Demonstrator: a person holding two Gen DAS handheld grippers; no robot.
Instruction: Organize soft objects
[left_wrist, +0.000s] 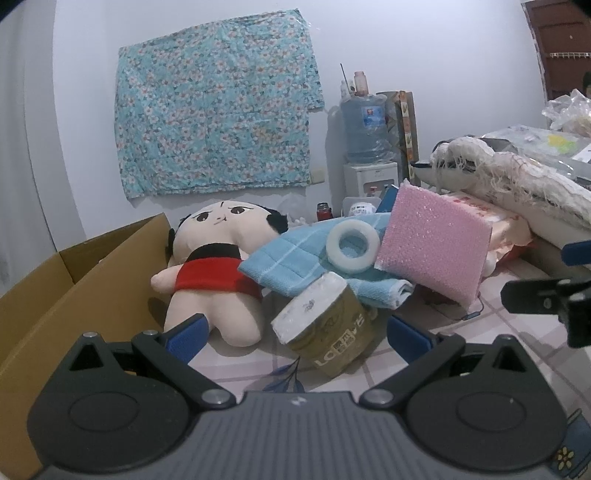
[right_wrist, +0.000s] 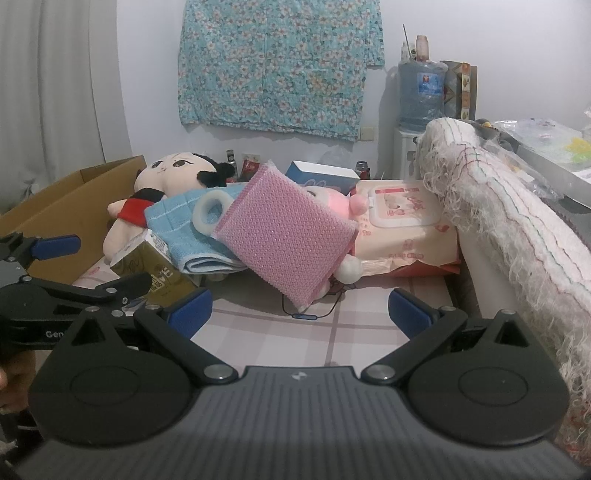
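Left wrist view: your left gripper (left_wrist: 295, 334) has its blue fingers spread wide, pinching nothing.
Tissue roll: a wrapped roll of tissue (left_wrist: 327, 326) in gold-printed film lies tilted right between your left fingertips, its white end facing up and left.
Blue towel: just beyond the roll, a folded light-blue towel (left_wrist: 295, 258) lies on the pile, its lower edge touching the roll's top.
Foam ring: a white foam ring (left_wrist: 352, 243) rests on that towel, ahead of your left claw.
Pink foam pad: ahead and to the right, a pink foam pad (left_wrist: 436, 251) leans tilted against the pile, beside the ring.
Plush doll: ahead and to the left, a plush doll (left_wrist: 218, 269) with a red top lies on its back, its legs toward your left finger.
Cardboard box: an open cardboard box (left_wrist: 74, 288) stands at your far left, beside the doll.
Right wrist view: your right gripper (right_wrist: 300, 314) is also spread open and holds nothing, over bare checked tablecloth (right_wrist: 295, 339).
Pad from the right: the pink foam pad sits straight ahead of the right claw, well clear of the fingertips.
Wet wipes: a pack of wet wipes (right_wrist: 406, 218) lies ahead and right, behind the pad.
Fringed cloth: a frayed white cloth (right_wrist: 509, 221) drapes over an edge close by your right finger.
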